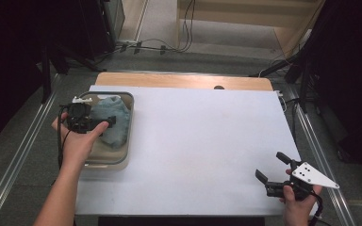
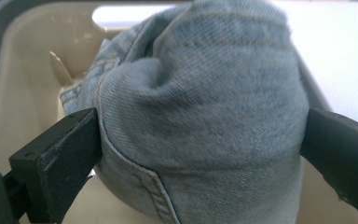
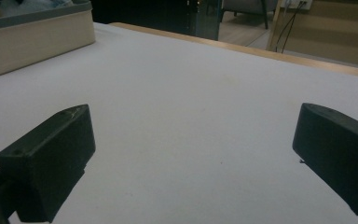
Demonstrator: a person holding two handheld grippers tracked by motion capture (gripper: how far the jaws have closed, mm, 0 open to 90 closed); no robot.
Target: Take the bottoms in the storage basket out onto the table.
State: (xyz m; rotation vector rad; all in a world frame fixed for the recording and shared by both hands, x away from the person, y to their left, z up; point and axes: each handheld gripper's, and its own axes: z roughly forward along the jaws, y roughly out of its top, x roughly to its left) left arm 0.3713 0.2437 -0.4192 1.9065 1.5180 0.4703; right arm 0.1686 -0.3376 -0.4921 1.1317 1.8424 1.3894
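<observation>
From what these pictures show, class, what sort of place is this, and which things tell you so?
Probably a lab or recording room: a white-topped table stands between metal floor rails, loose cables run across the floor, and dark stands line the edges.

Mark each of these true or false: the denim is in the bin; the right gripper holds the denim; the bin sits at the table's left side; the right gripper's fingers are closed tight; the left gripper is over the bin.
1. The denim cloth lies in the bin. True.
2. The right gripper holds the denim. False: nothing is between its fingers; it is over bare white table near the right front corner.
3. The bin sits at the table's left side. True.
4. The right gripper's fingers are closed tight. False: they stand wide apart.
5. The left gripper is over the bin. True: the denim bundle sits between its spread fingers.
</observation>
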